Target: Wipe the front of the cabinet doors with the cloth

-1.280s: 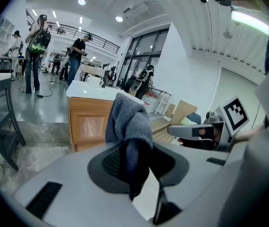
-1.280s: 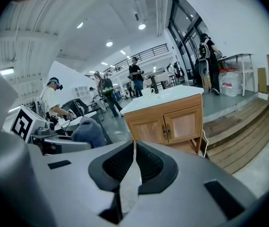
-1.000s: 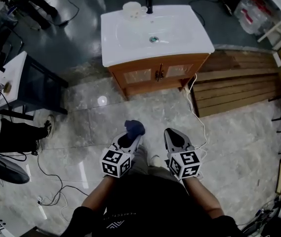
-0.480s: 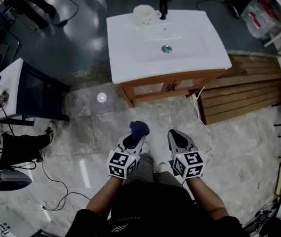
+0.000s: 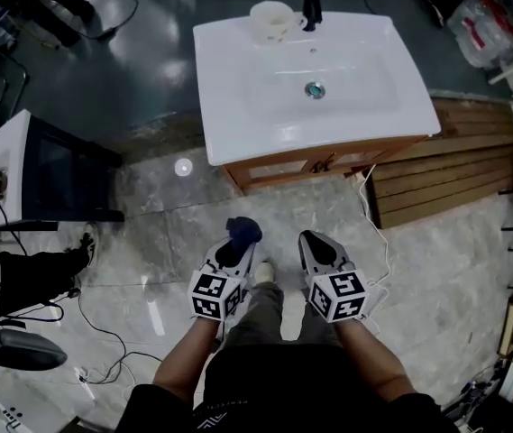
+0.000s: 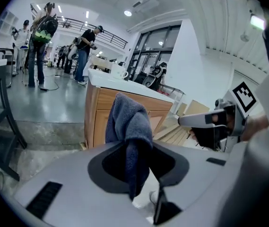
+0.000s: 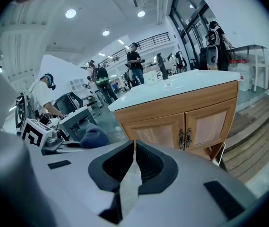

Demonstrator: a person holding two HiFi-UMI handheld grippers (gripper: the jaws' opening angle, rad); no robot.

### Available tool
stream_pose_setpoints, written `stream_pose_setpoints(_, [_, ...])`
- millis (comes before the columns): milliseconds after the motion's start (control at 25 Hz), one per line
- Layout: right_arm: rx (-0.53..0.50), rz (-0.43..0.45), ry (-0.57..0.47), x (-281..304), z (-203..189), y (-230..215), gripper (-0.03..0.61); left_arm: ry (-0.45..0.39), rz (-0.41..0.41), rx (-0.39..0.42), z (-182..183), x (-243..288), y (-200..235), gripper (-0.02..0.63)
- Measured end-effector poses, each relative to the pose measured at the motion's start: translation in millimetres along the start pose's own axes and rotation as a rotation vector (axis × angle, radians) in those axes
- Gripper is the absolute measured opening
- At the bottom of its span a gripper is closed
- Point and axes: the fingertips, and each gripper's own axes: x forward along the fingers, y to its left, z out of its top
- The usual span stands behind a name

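Cloth (image 6: pixel 127 126): dark blue all over.
Cabinet doors (image 7: pixel 210 124): orange-brown wood, with paler panels.
Sink top (image 5: pixel 238 106): plain white.
Cup (image 5: pixel 272 18), at 12 o'clock: cream.
Floor (image 5: pixel 436 242): grey stone, streaked with white.
Left gripper (image 5: pixel 236 249), right gripper (image 5: pixel 314 243): grey; cubes are patterned with black-and-white squares.

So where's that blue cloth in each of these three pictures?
Head view: the cloth sits just below the middle, at the tip of the left gripper.
Left gripper view: the cloth is dead centre, pinched between the jaws.
Right gripper view: the cloth is a dark lump low down, left of centre.
Shared landmark: the wooden cabinet with the white top, ahead in all three.
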Motion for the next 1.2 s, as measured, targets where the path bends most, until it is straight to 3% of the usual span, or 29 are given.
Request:
stream_pose_setpoints(720, [-0.086, 0.127, 0.066, 71.1, -4.5, -55.0, 0.041, 0.004, 0.229, -0.012, -2.0, 88.6, 74.7, 0.098])
stream_pose_setpoints(1200, [-0.091, 0.157, 0.049, 86.7, 2.9, -95.5, 0.041, -0.035, 0.352, -0.023, 5.1, 123.8, 103.9, 0.098])
